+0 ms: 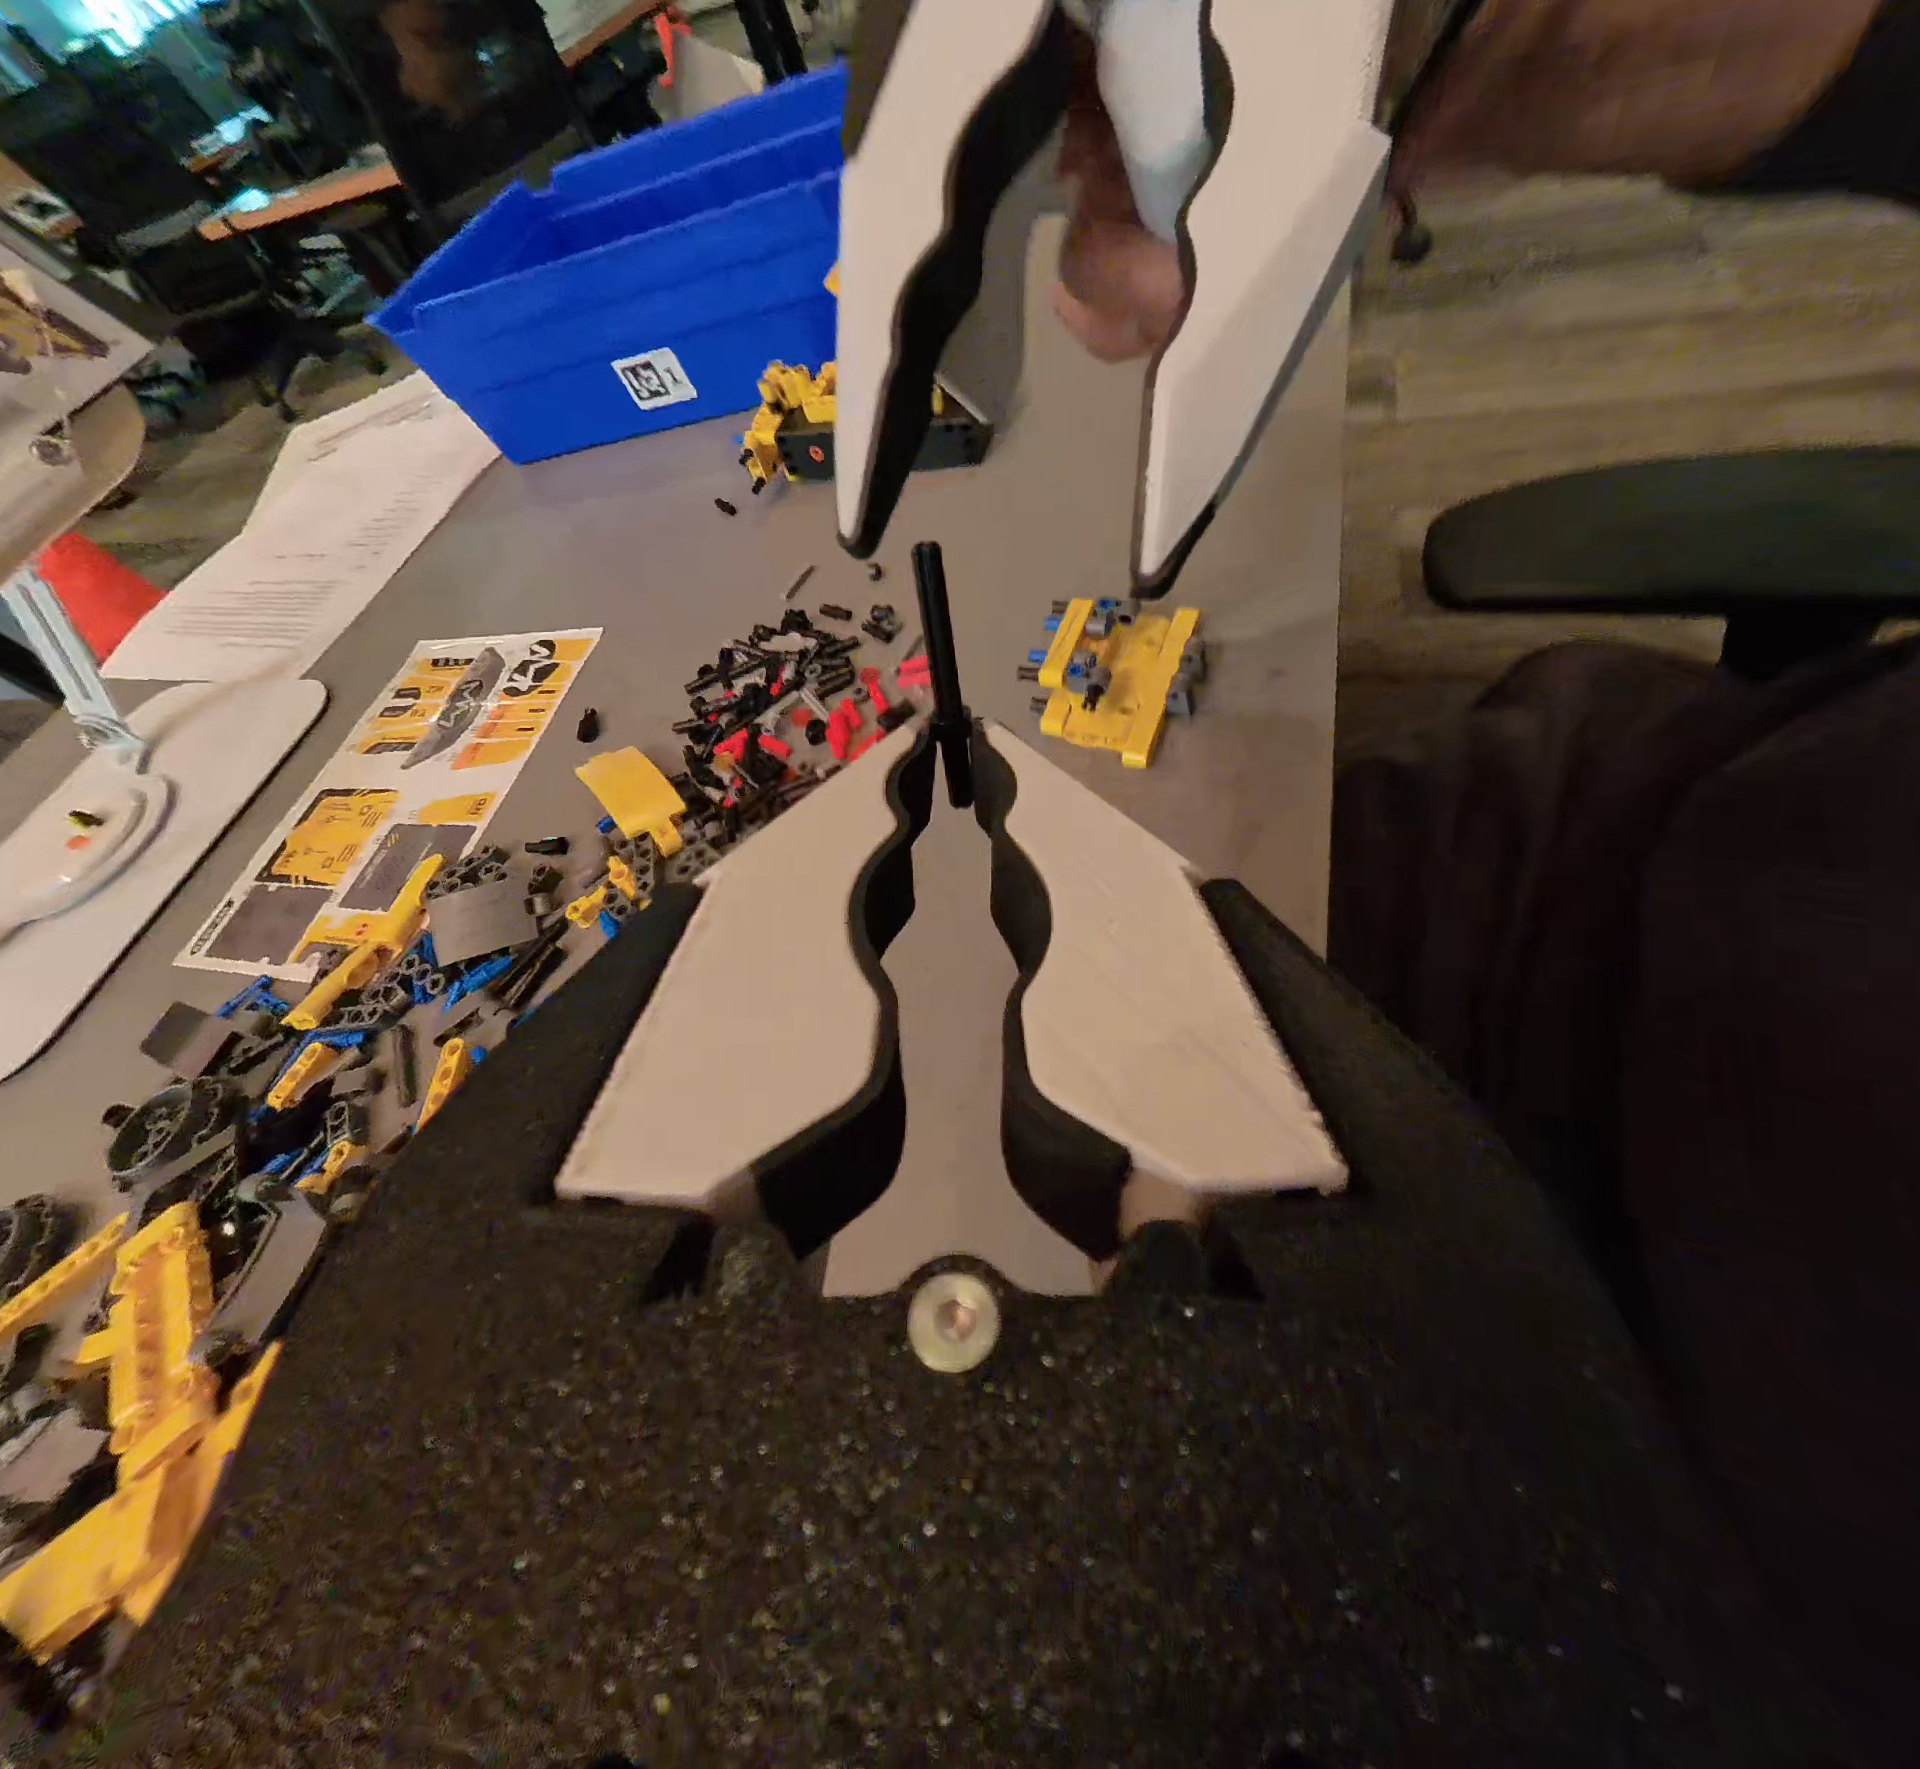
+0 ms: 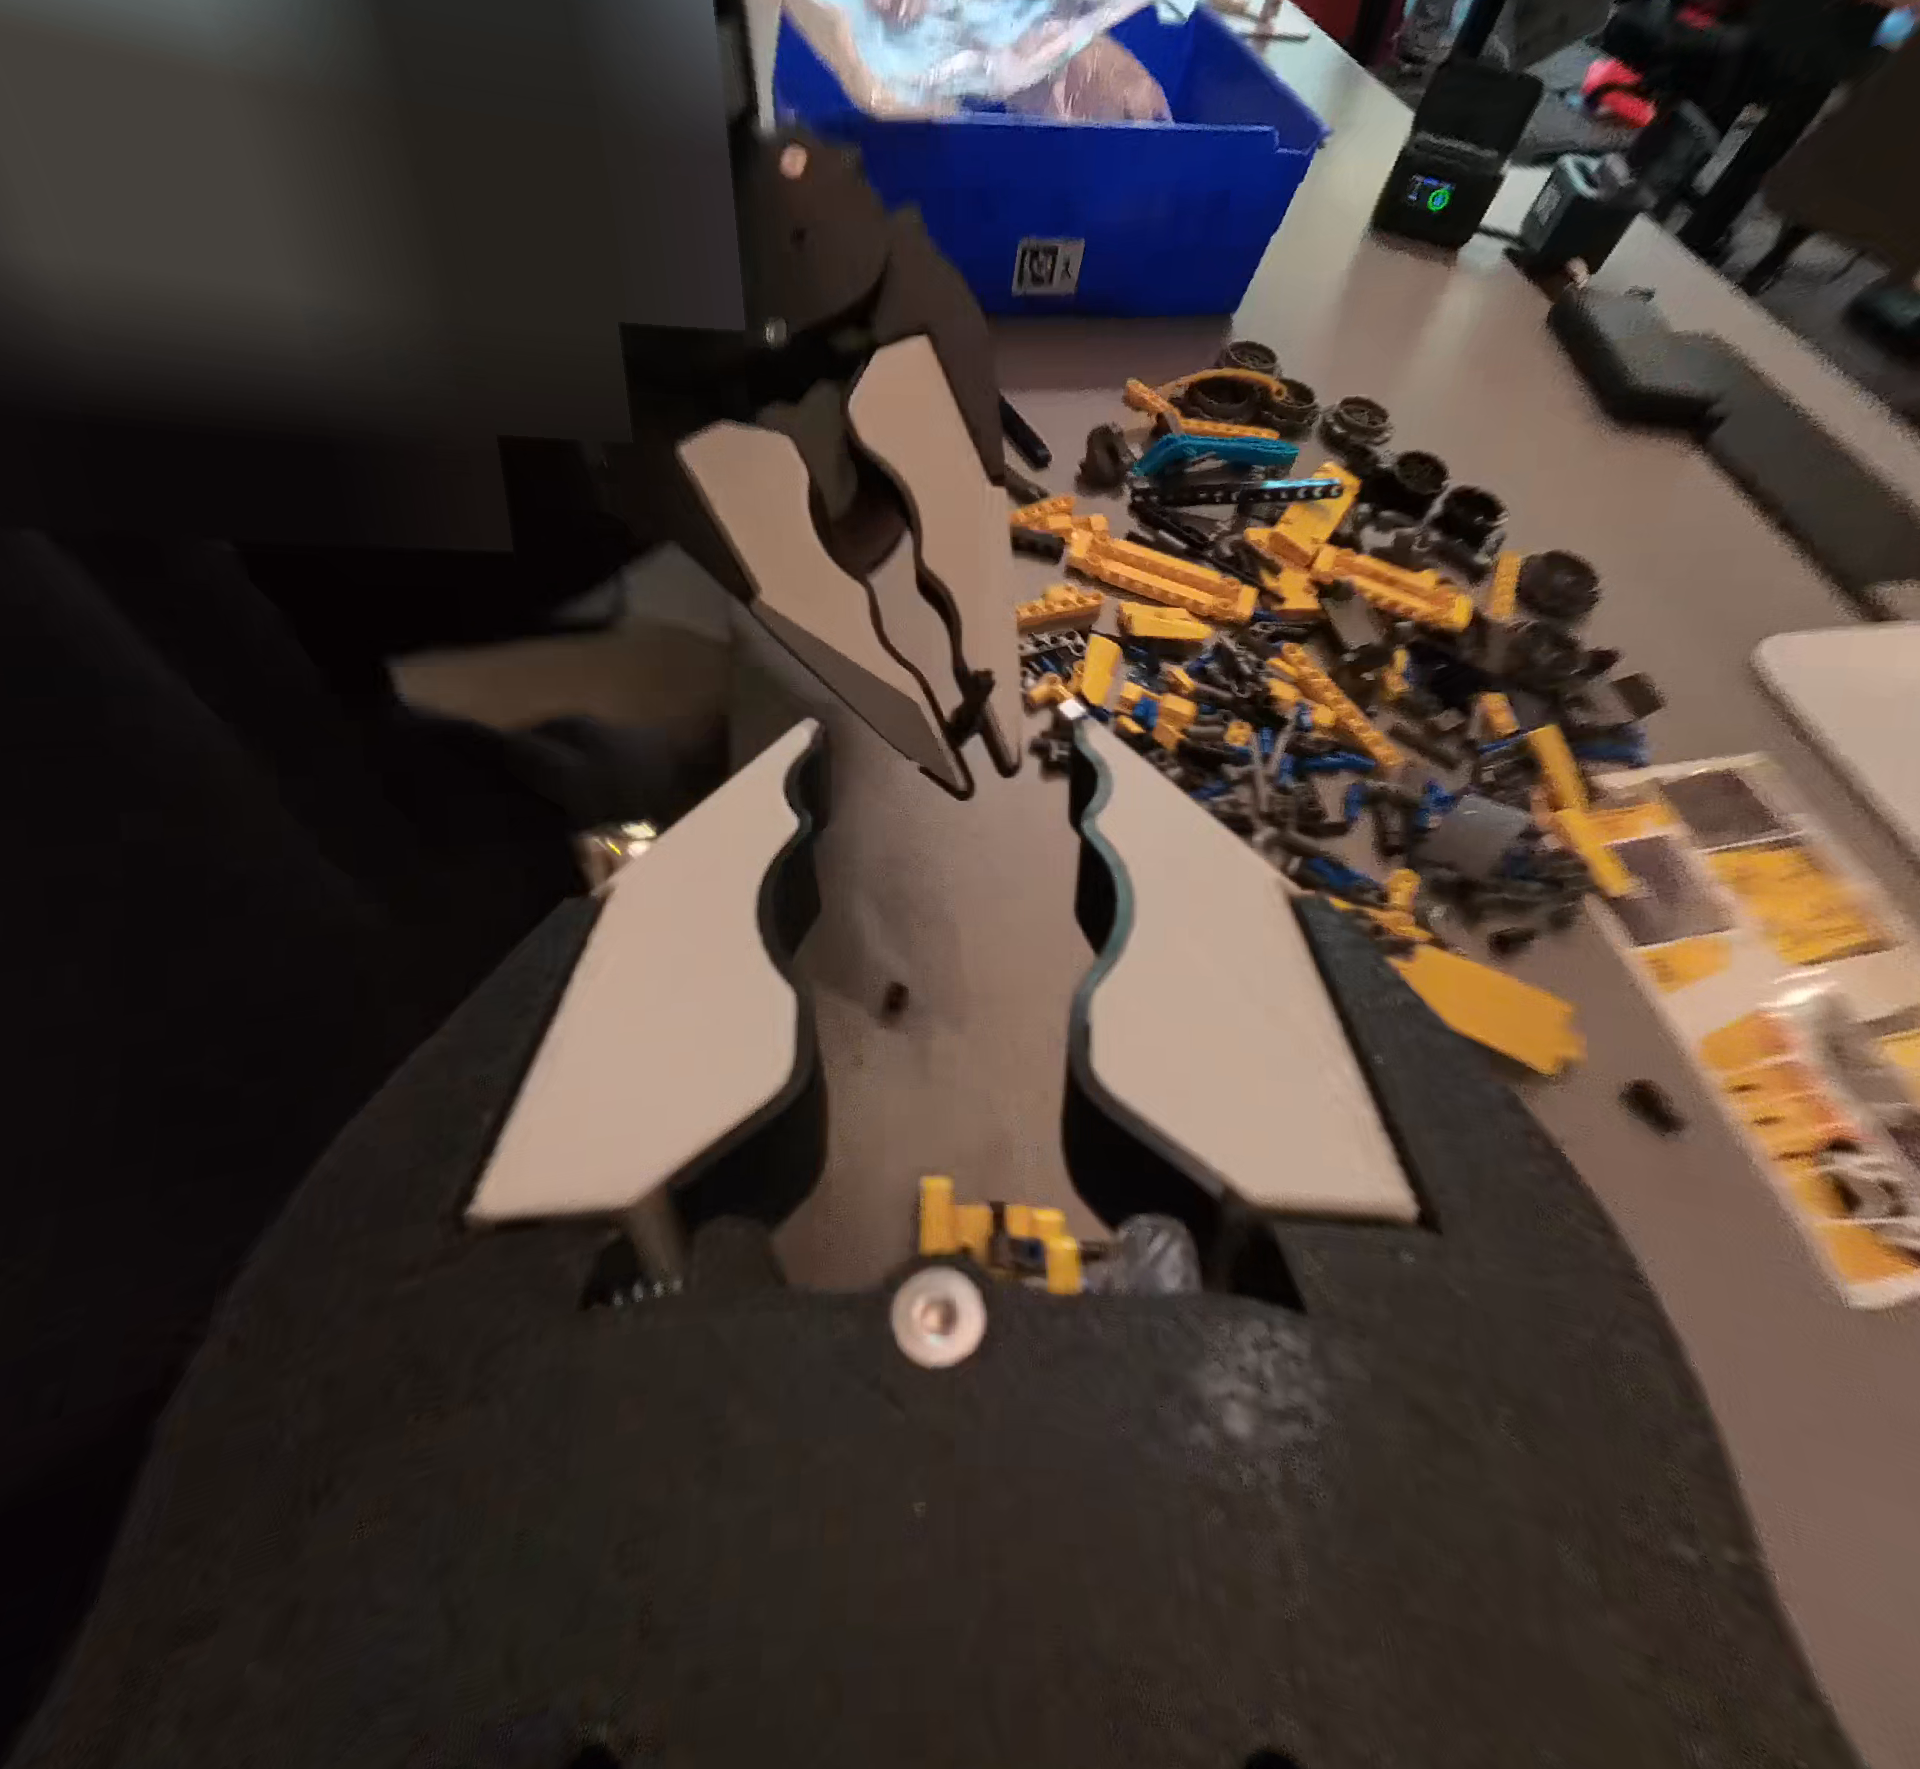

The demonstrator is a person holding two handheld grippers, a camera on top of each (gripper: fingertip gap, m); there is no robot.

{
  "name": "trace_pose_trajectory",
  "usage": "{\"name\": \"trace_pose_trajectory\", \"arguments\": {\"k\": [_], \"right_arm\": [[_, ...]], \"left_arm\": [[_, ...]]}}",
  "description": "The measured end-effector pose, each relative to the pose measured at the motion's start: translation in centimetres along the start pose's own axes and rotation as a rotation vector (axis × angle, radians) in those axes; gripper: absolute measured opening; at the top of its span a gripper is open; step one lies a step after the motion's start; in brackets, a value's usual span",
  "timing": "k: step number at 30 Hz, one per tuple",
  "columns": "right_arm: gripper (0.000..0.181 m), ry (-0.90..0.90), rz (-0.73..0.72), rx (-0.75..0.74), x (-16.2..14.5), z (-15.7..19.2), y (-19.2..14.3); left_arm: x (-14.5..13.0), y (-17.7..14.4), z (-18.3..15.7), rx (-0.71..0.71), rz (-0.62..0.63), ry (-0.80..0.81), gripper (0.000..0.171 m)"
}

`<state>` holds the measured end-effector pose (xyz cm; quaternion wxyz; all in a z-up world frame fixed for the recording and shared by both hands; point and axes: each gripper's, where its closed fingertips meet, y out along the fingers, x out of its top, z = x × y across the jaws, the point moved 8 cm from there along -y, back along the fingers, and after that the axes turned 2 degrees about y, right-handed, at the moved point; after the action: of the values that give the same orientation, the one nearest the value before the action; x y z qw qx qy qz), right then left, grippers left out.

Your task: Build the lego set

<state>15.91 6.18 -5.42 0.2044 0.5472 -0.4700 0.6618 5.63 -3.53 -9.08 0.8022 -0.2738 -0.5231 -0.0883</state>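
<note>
My left gripper (image 1: 951, 748) is shut on a thin black axle rod (image 1: 935, 639) that stands upright out of its fingertips, above the grey table (image 1: 1247, 836). My right gripper (image 1: 1003, 566) hangs open just beyond the rod's top end, its fingers on either side and not touching it. One fingertip is close to a small yellow block assembly (image 1: 1117, 680) on the table. In the right wrist view my right gripper (image 2: 945, 740) is open and empty. The left gripper (image 2: 979, 763) with the rod (image 2: 971, 706) sits between its fingertips. The yellow assembly (image 2: 997, 1241) lies below its palm.
A blue bin (image 1: 644, 265) stands at the back of the table. A heap of small black and red pins (image 1: 790, 691), yellow and blue parts (image 2: 1351, 628), wheels, a sticker sheet (image 1: 416, 784) and papers (image 1: 312, 535) lie to the left. A chair armrest (image 1: 1662, 524) is at the right edge. The tips of both grippers are at nearly the same place.
</note>
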Motion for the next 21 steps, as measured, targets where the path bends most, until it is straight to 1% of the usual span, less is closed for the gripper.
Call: {"name": "trace_pose_trajectory", "arguments": {"k": [2, 5, 6, 7, 9, 11, 14, 17, 21], "right_arm": [[0.046, -0.125, 0.021, -0.043, 0.1, 0.4, 0.0], [0.044, -0.243, -0.065, -0.093, 0.5, 0.7, -0.2], [0.039, -0.281, -0.057, -0.095, 0.3, 0.8, -0.2], [0.038, -0.308, -0.025, -0.077, 0.0, 0.9, -0.1], [0.036, -0.314, 0.048, 0.006, -0.5, 1.4, 0.3], [0.035, -0.318, 0.084, 0.060, -0.6, 1.8, 0.5], [0.030, -0.362, 0.131, 0.079, -0.4, 1.9, 0.8], [0.019, -0.380, 0.187, 0.113, -0.3, 1.8, 1.3], [0.016, -0.409, 0.256, 0.149, -0.7, 1.7, 2.1]], "left_arm": [[-0.1, -0.1, -0.5, -0.032, 0.041, 0.036, 0.006], [0.0, -0.3, -1.1, -0.074, 0.102, 0.066, 0.006], [-0.1, -0.3, -1.2, -0.080, 0.125, 0.076, 0.006], [-0.2, -0.4, -1.3, -0.087, 0.144, 0.085, 0.006], [-0.2, -0.5, -1.4, -0.090, 0.164, 0.098, 0.006], [-0.2, -0.6, -1.6, -0.097, 0.155, 0.104, 0.006], [-0.3, -0.3, -1.8, -0.109, 0.156, 0.105, 0.006], [-0.4, 0.0, -2.1, -0.126, 0.163, 0.110, 0.006], [-0.3, 0.2, -2.4, -0.139, 0.171, 0.116, 0.006]]}}
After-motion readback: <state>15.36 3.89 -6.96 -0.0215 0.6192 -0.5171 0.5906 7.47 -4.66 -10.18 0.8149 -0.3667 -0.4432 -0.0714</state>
